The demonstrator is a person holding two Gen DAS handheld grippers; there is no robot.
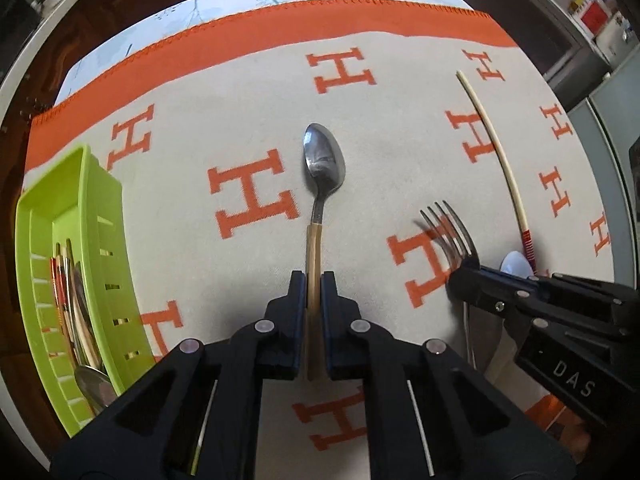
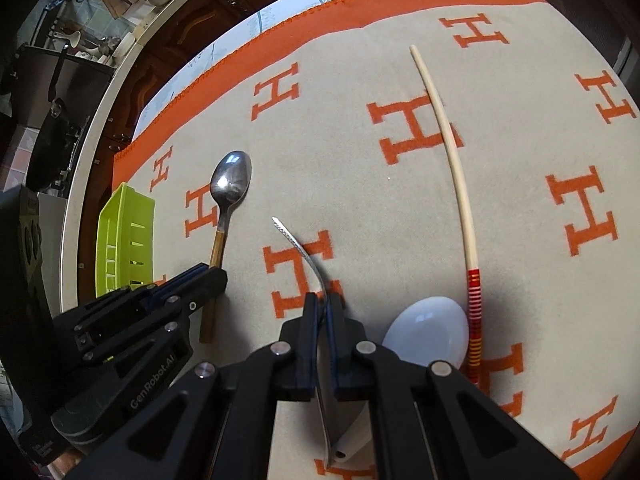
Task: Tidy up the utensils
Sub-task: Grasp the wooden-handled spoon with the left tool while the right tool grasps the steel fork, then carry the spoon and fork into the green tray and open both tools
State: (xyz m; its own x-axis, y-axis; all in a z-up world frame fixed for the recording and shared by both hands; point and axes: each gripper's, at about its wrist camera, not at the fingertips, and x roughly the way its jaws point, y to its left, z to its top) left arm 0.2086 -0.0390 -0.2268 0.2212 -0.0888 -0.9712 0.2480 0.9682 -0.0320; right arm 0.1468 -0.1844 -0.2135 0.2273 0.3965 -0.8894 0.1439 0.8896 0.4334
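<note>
A metal spoon (image 1: 324, 160) with a wooden handle lies straight ahead on the H-patterned cloth. My left gripper (image 1: 314, 292) is shut on that handle, and the bowl points away. My right gripper (image 2: 324, 304) is shut on a metal fork (image 2: 304, 252), which is turned on edge with its tines curving up and left. In the left wrist view the fork (image 1: 452, 228) shows blurred tines above the cloth. The spoon (image 2: 230, 184) and the left gripper (image 2: 200, 284) sit to the left in the right wrist view.
A lime green slotted tray (image 1: 80, 240) at the left holds several utensils; it also shows as the tray (image 2: 124, 236). A long pale chopstick (image 2: 452, 160) with a red-striped end and a white ceramic spoon (image 2: 428, 332) lie to the right. The table edge runs beyond the orange border.
</note>
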